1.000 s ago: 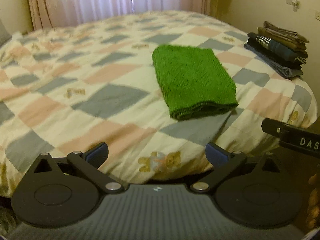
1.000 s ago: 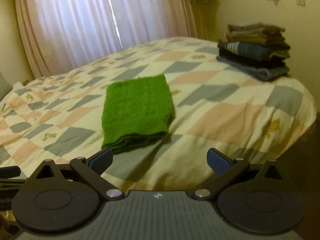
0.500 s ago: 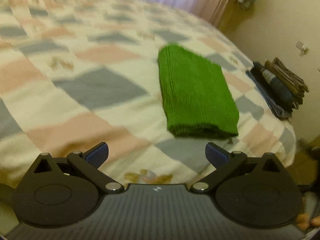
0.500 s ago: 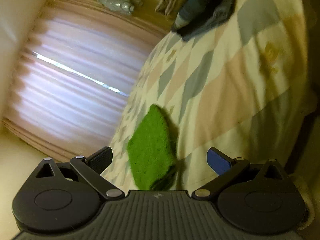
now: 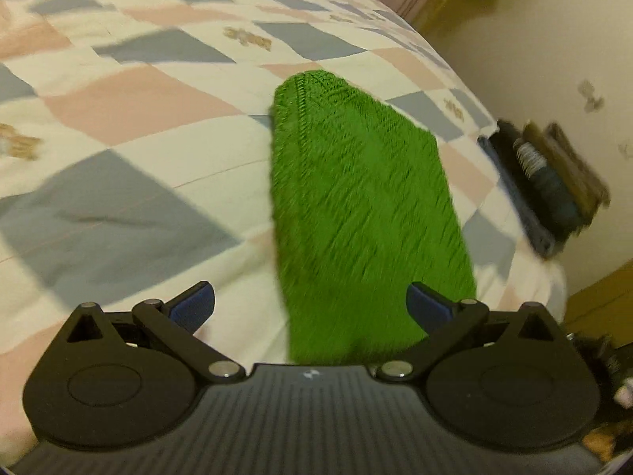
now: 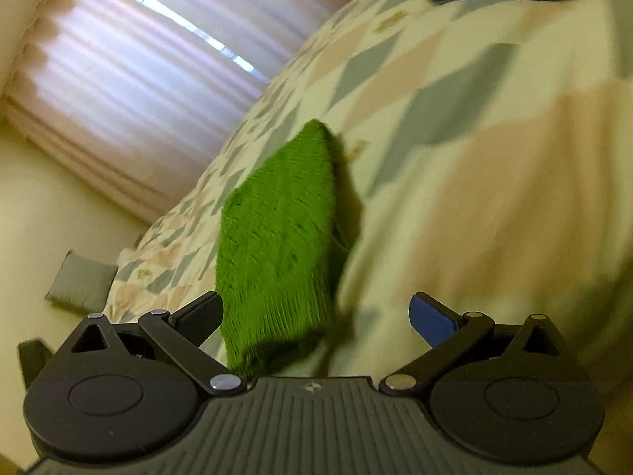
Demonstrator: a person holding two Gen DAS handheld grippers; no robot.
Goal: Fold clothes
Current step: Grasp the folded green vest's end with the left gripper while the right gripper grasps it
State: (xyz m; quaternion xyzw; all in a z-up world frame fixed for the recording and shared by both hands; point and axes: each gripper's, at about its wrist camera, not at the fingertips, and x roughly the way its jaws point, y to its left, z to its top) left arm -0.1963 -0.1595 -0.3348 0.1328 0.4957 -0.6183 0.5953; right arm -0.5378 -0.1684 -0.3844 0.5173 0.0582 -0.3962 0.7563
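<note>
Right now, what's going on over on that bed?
A person holds a gripper in each hand over the patchwork bedspread. The green knit garment lies folded on it. Both the left gripper and right gripper are open, near its end, gripping nothing. A stack of folded clothes sits at the bed's edge.

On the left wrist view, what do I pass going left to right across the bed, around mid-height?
Patchwork quilt → folded green knit → a narrow strip of quilt again → stack of folded dark clothes at the bed's right edge → wall.
</note>
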